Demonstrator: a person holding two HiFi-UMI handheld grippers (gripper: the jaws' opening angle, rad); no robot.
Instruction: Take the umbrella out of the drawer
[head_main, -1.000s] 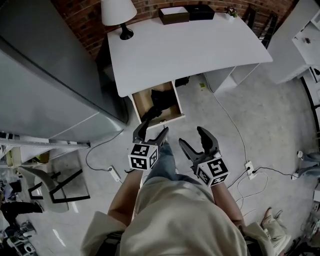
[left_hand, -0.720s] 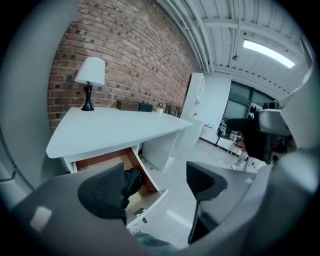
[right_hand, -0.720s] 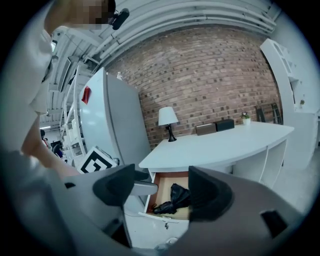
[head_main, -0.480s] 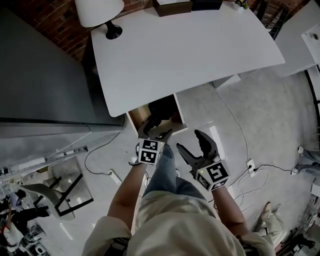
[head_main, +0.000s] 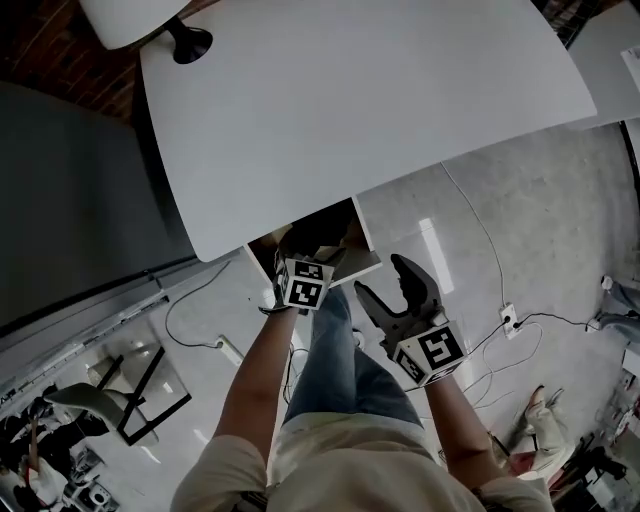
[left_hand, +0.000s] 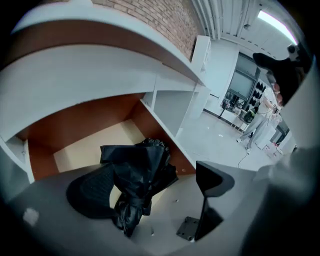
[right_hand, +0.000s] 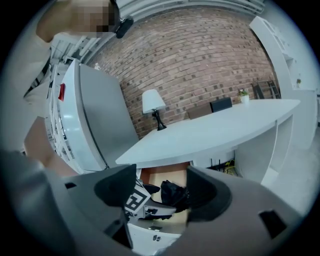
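Observation:
A black folded umbrella (left_hand: 142, 172) lies in the open wooden drawer (left_hand: 80, 125) under the white desk (head_main: 380, 100). My left gripper (left_hand: 152, 182) points down into the drawer (head_main: 358, 266). Its jaws are opening, with the umbrella between them near the left pad (left_hand: 92, 192), which does not press on it. In the head view the left gripper (head_main: 312, 247) covers most of the umbrella. My right gripper (head_main: 385, 285) hovers to the right in front of the drawer, its jaws closing slightly with nothing between them. From the right gripper (right_hand: 160, 192) I see the umbrella (right_hand: 175, 192) beyond.
A lamp (head_main: 150, 20) stands at the desk's far left corner. A tall grey cabinet (head_main: 70, 200) fills the left side. Cables and a power strip (head_main: 505, 320) lie on the floor at right. A chair (head_main: 110, 400) stands at lower left.
The left gripper has moved forward and down into the drawer and its jaws have widened. The right gripper has come forward and lower beside it. The desk looms closer.

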